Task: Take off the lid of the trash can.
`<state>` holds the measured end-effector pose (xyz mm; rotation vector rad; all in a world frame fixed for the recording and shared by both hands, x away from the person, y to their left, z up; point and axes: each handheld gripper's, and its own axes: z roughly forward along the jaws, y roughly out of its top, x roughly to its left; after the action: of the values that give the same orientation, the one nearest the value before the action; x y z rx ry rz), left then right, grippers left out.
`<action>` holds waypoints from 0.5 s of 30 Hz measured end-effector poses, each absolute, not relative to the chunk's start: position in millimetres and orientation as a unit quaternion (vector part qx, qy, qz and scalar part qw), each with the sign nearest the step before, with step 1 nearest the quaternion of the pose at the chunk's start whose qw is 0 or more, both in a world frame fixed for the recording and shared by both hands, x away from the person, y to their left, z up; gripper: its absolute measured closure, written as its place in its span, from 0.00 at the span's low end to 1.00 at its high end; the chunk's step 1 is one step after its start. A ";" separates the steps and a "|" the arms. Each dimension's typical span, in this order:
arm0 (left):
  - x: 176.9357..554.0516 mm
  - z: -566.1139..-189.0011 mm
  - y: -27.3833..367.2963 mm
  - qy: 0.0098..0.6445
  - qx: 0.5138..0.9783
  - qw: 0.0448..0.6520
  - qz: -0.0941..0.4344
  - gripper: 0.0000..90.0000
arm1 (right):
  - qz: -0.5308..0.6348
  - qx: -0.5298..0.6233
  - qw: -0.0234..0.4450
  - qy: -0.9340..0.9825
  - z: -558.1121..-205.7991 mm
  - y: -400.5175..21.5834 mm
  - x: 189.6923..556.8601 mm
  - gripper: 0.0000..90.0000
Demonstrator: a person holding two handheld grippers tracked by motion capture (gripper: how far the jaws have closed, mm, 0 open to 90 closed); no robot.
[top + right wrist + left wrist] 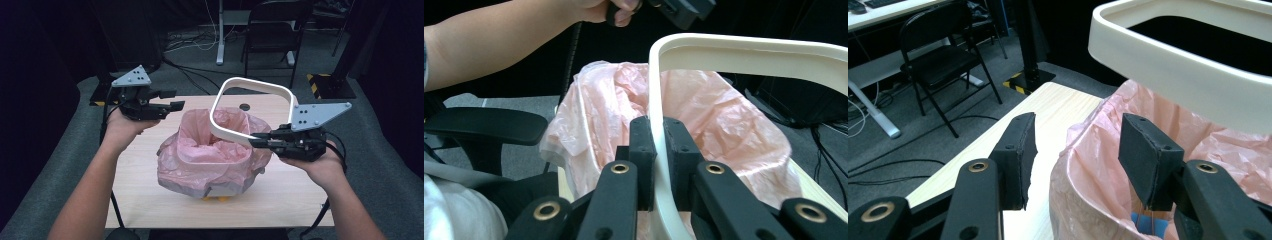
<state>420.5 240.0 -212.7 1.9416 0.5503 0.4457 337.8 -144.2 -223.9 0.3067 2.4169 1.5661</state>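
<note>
The white rim ring (252, 111) of the bin hangs tilted above the pink bag (210, 155) in the high view, its near edge low over the bag's mouth and its far edge raised toward the back of the table (280, 200). The right gripper (260, 142) comes in from the right and is clamped on the ring's near right side. The bag lines a small bin that stands in the middle of the table, its plastic spilling over the sides. The left gripper (172, 100) hovers at the bag's far left, its jaws apart and holding nothing. A folding chair (277, 25) stands on the floor beyond the table.

In the left gripper view, the left gripper (1078, 150) straddles the bag's edge: one pad (1018, 155) sits outside over the table (1048, 110), the other (1148, 155) over the bag's mouth, with the pink bag (1098, 170) rim between them; whether a pad touches the plastic cannot be told. The ring (1188, 75) hangs just above. The chair (943, 55) stands to the left.

In the right gripper view, the right gripper (659, 150) pinches the ring (749, 55) between both pads, the band running up between them. The pink bag (714, 115) lies behind, and the person's other hand (609, 10) shows at the top.
</note>
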 end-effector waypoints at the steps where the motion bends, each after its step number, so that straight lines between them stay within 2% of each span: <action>1: 419.8 -213.6 240.3 0.229 0.806 0.513 0.185 0.54 | 0.537 0.107 0.124 0.828 -223.9 -145.8 338.4 0.93; 15: 411.4 -222.6 243.4 0.224 0.809 0.513 0.181 0.54 | 0.534 0.145 0.147 0.820 -228.5 -167.8 345.3 0.93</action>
<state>411.4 243.4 -222.6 1.9443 0.5379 0.4360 345.3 -167.8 -228.5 0.4181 2.3593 1.5351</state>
